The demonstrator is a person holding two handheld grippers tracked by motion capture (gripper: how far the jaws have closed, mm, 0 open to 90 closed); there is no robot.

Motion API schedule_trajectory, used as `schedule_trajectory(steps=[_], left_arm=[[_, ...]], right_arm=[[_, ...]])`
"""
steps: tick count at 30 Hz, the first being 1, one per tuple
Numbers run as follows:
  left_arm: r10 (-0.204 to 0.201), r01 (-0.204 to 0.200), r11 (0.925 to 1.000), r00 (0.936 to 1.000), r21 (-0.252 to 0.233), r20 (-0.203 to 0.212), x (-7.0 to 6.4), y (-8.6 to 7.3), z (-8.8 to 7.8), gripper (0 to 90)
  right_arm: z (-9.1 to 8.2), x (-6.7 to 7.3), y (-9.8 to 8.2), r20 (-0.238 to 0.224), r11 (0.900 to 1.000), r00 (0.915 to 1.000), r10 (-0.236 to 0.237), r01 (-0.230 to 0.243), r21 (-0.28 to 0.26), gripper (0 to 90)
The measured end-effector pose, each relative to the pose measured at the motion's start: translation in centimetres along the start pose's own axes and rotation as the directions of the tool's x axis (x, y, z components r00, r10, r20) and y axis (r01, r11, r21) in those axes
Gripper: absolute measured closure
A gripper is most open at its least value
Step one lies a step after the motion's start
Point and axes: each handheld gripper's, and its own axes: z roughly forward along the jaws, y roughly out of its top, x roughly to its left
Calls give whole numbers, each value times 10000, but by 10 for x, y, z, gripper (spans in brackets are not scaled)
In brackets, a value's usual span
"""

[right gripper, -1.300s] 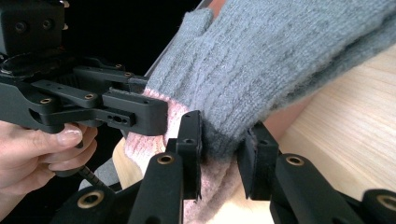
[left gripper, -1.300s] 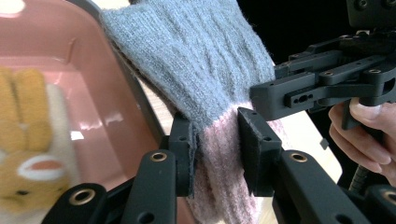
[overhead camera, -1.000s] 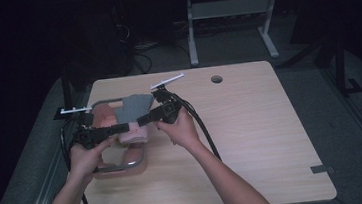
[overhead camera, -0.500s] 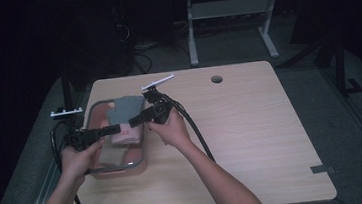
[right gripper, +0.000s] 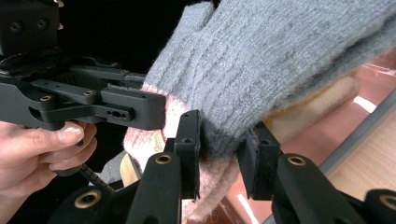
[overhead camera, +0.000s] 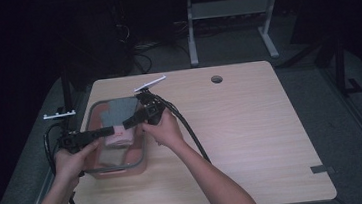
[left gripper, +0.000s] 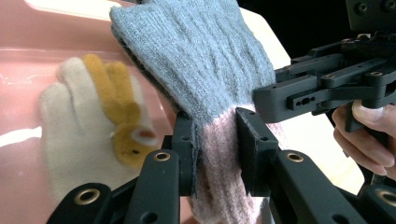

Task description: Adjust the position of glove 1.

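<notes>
Since the earlier frames, both hands and the glove have shifted leftward along the counter (overhead camera: 251,125), now over the pink bin's (overhead camera: 100,166) near half. Left claw (left gripper: 215,140): jaws narrow, clamped on the pink cuff of the grey knitted glove (left gripper: 201,60). Right claw (right gripper: 223,144): jaws also pinching that cuff at the grey-pink seam, just beside the left claw. Below the claws, inside the bin, lies a cream glove (left gripper: 79,140) with an orange animal figure. Count: two claws, two gloves, one bin, one counter.
</notes>
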Motion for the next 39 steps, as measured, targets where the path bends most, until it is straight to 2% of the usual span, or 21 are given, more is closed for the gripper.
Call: schedule_trajectory(steps=[14, 17, 19, 22, 24, 29, 32, 34, 39], left_arm=[[-270, 270, 9996, 9995, -33, -171, 15, -3, -6, 708], [-430, 427, 9990, 9988, -132, -244, 19, -5, -7, 708], [-414, 411, 9991, 9980, -91, -476, 21, -6, -7, 708], [-603, 600, 9982, 9966, -70, -563, 25, -8, -7, 708], [-459, 487, 9984, 9945, 275, -937, 27, -9, -3, 708], [-465, 545, 9964, 9916, 644, -1203, 33, -12, 1, 704], [-358, 512, 9946, 9857, 905, -1645, 33, -14, 4, 688], [-264, 450, 9936, 9844, 1037, -1740, 33, -14, 4, 678], [36, 234, 9927, 9749, 1182, -2227, 32, -13, 4, 590]], right_arm=[[15, 0, 3, -119, 9999, 9999, 49, -48, 137, 695], [16, -1, 3, 9, 9998, 10000, 91, -91, 169, 695], [16, -2, 3, 168, 9997, 9998, 92, -95, 210, 711], [16, -3, 2, 184, 9995, 9997, 158, -163, 255, 710], [16, -3, 3, 93, 9997, 9999, 105, -107, 235, 710], [16, -1, 2, 123, 9994, 9999, 11, -16, 340, 708], [14, -1, 2, 163, 9994, 9999, -22, 16, 345, 703], [13, -2, 2, 174, 9995, 9998, -78, 73, 298, 698], [6, 0, 1, 238, 9994, 9997, -87, 79, 324, 682]])
